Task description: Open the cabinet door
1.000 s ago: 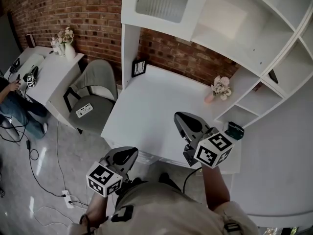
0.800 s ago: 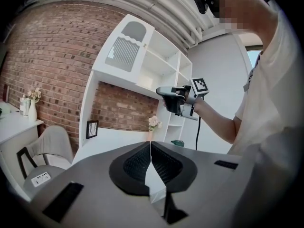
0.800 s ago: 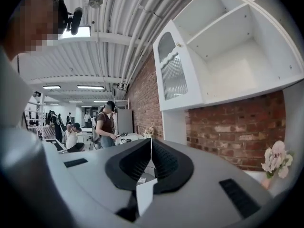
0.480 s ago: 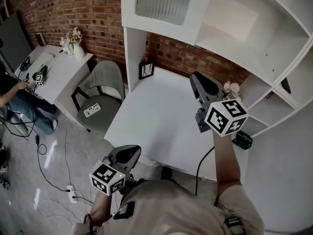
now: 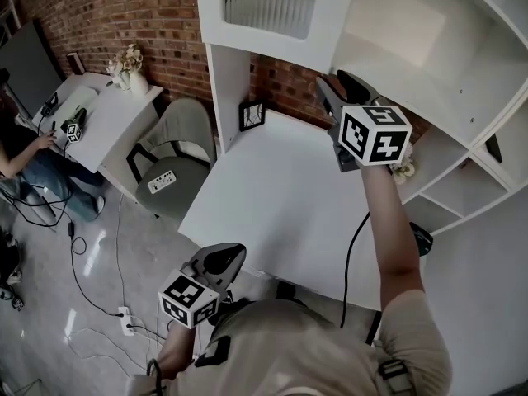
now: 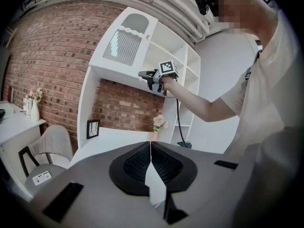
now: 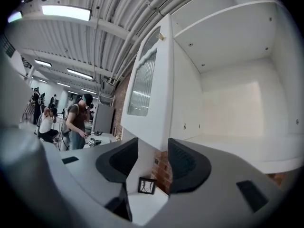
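Observation:
The white cabinet door point(image 5: 268, 7) with its ribbed glass pane stands swung out from the upper cabinet point(image 5: 412, 31), whose inside is bare. I hold my right gripper point(image 5: 328, 85) raised and level at the door's lower corner. Its jaws are opening. In the right gripper view the door's edge point(image 7: 159, 94) lines up with the gap of the right gripper point(image 7: 153, 151), and the pads do not press on it. My left gripper point(image 5: 234, 256) hangs low at the desk's front edge. It is shut and holds nothing point(image 6: 150, 148).
A white desk point(image 5: 272, 196) lies under the cabinet, with a small picture frame point(image 5: 252, 115) and a vase of flowers point(image 5: 406, 168) at the brick wall. A grey chair point(image 5: 177, 151) stands at left. A seated person works at a second table point(image 5: 99, 110). Cables lie on the floor.
My right gripper rose from above the desk up to the cabinet door's lower corner. The left gripper shifted slightly along the desk's front and stayed shut.

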Tool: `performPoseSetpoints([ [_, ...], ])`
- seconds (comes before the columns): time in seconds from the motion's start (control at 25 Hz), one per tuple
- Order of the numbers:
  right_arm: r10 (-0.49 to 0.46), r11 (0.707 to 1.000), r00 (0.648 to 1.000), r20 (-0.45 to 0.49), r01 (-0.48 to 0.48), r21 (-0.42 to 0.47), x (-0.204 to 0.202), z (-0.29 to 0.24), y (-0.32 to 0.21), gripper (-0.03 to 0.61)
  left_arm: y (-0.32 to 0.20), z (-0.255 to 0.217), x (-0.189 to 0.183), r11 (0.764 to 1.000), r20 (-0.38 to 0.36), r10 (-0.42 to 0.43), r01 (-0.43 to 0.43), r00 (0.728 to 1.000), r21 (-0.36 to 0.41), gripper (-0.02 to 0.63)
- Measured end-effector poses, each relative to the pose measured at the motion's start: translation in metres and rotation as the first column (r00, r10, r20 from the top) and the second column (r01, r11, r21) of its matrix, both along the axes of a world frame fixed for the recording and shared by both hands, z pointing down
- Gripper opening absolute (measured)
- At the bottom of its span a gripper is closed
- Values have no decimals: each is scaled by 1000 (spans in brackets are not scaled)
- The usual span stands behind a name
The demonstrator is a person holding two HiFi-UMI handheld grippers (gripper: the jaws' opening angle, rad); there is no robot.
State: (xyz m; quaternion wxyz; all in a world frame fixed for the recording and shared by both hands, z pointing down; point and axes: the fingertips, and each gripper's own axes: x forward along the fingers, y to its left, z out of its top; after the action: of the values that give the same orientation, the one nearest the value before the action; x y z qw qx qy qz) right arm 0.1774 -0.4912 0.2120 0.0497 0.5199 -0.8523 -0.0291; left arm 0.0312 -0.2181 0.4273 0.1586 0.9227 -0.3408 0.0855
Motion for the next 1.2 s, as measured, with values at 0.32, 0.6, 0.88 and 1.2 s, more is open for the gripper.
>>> performPoseSetpoints([
  [0.32,26,1000,1000,-16,-26,-14,-3,-7,-30,192,0,0,-14,999,6,-51,51,999,-1,17],
  [0.6,56,998,998,-24,-56,6,-7,-6,-27,192,0,1,-27,998,10,-68,68,998,3,17],
  [0.88,18,1000,1000,-17,-18,-9,-13,-7,-15,196,0,0,-28,999,8,-50,50,999,-1,17],
  [1.2,-105,994,994,-22,104,-31,-17,-9,7,190,-5,-3,-21,1000,2,-23,23,1000,6,17],
])
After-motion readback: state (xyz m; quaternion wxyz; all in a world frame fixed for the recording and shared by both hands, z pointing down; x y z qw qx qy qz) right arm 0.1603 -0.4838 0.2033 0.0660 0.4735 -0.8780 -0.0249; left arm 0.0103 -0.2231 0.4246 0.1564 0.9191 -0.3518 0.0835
